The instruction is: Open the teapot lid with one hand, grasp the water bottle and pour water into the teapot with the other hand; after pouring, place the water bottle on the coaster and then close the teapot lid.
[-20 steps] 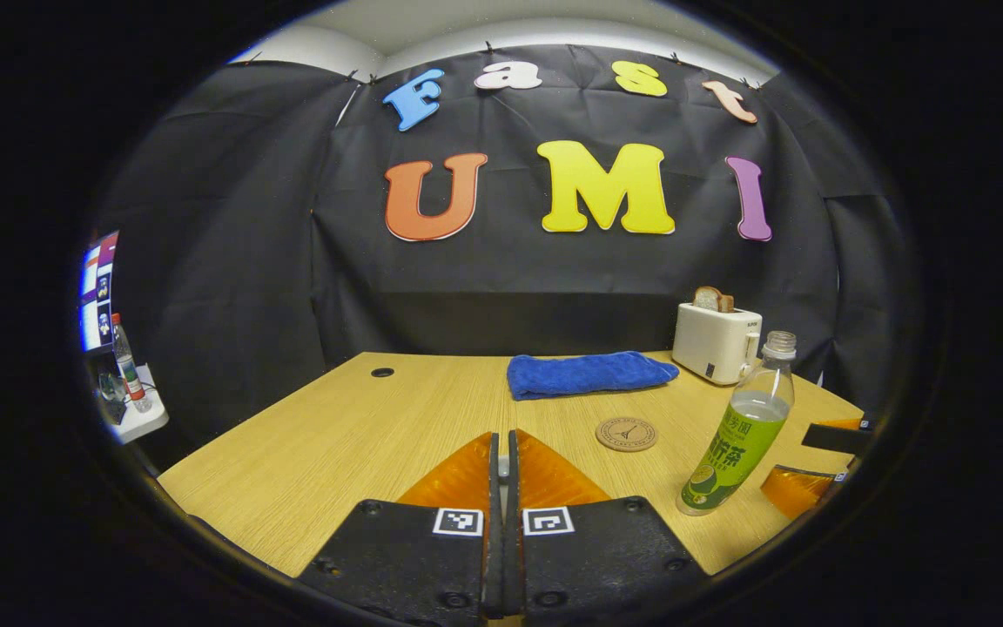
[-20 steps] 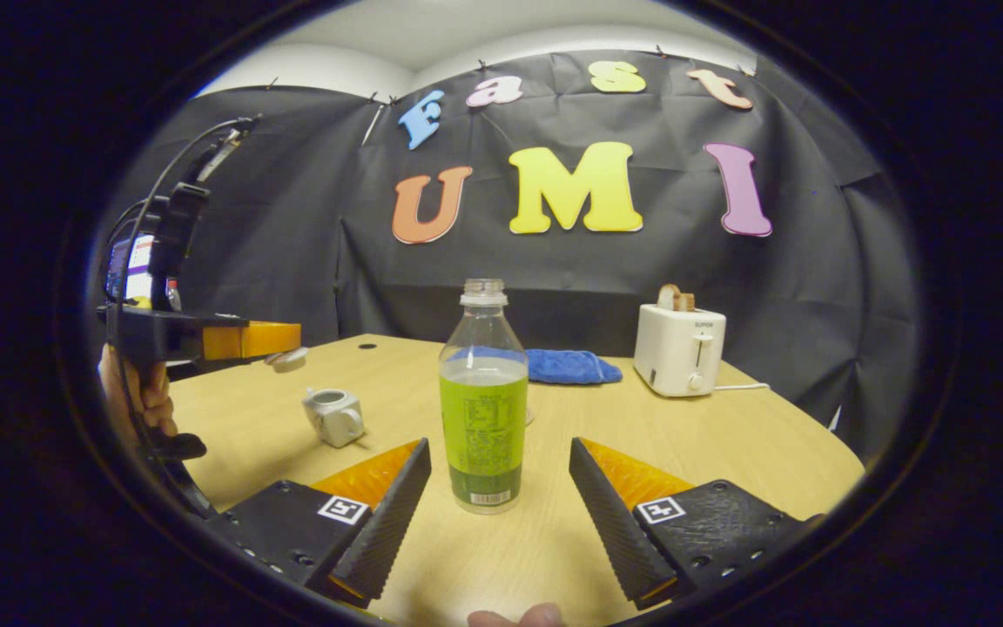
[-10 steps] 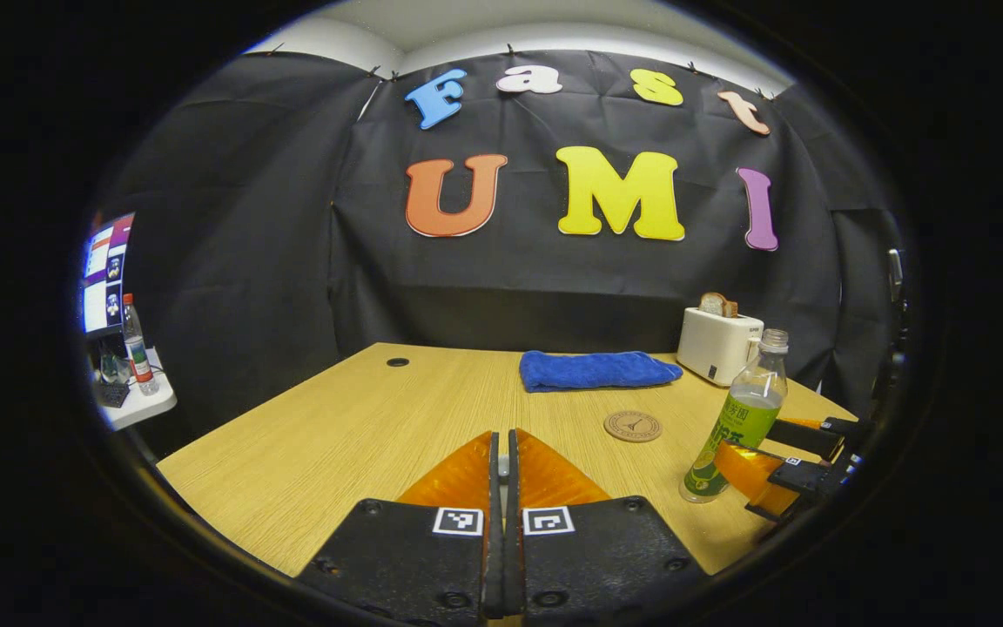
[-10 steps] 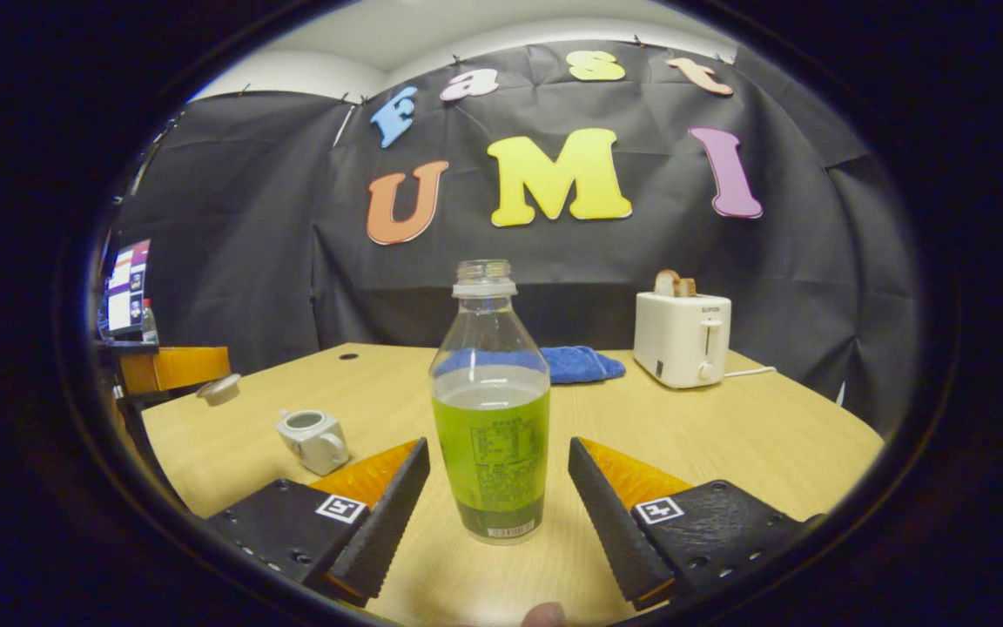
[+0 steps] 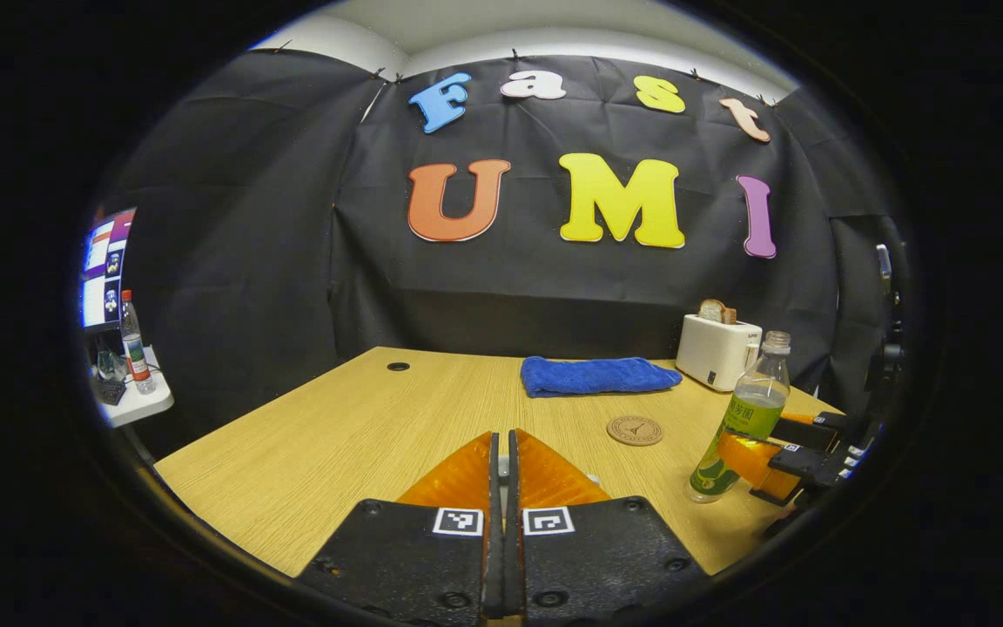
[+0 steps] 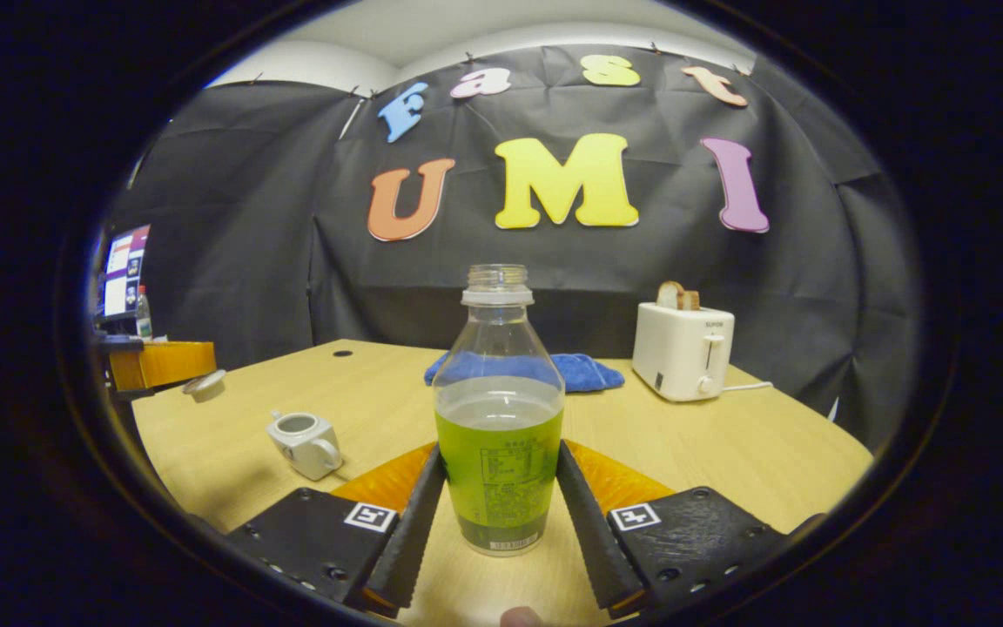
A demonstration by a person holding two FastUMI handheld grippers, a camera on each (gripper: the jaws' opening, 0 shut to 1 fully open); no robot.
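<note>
Woodgrain table (image 6: 728, 453) carries your clear, green-labelled water bottle (image 6: 499, 418), upright, clamped by your right gripper (image 6: 499, 514). Left of it sits the lidless white teapot (image 6: 303, 442); your left gripper (image 5: 501, 488) pinches its small lid (image 6: 205, 384).

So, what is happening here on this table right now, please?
A person works with two tongs. The right tongs have closed around the clear plastic bottle with green label, which stands uncapped on the wooden table. The left tongs hold the small white teapot lid up, away from the open white teapot. Nothing is poured yet. The round brown coaster lies bare near the blue towel.
</note>
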